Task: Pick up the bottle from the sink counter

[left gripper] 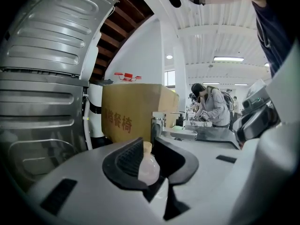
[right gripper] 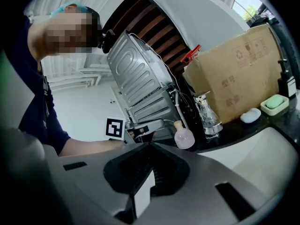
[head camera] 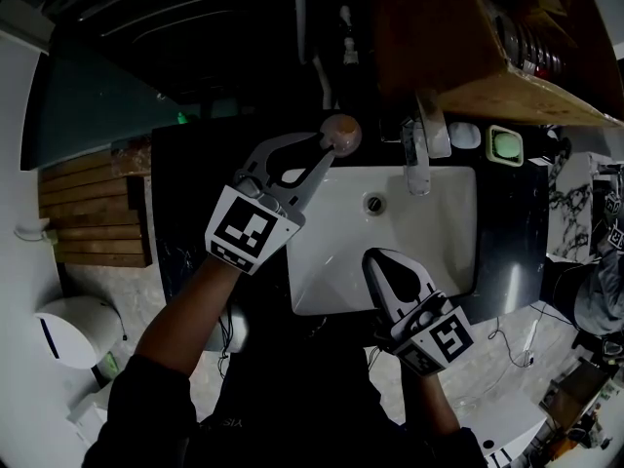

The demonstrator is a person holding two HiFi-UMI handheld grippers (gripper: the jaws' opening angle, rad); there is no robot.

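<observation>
A small round pink bottle (head camera: 341,133) with a tan cap stands upright on the dark counter behind the sink's left back corner. My left gripper (head camera: 325,147) reaches up to it, tips at the bottle's near side. In the left gripper view the bottle (left gripper: 149,168) shows in the narrow gap of the left gripper (left gripper: 149,143), whose jaws are slightly apart; the pads do not press on it. The right gripper view shows the bottle (right gripper: 184,136) on the counter with the left gripper (right gripper: 157,124) just beside it. My right gripper (head camera: 375,256) hangs over the sink's front, shut and empty.
A white sink (head camera: 322,261) lies in the black counter, with a chrome faucet (head camera: 417,159) at its back. A white soap (head camera: 465,135) and a green soap dish (head camera: 505,146) sit right of the faucet. A cardboard box (head camera: 458,37) stands behind them.
</observation>
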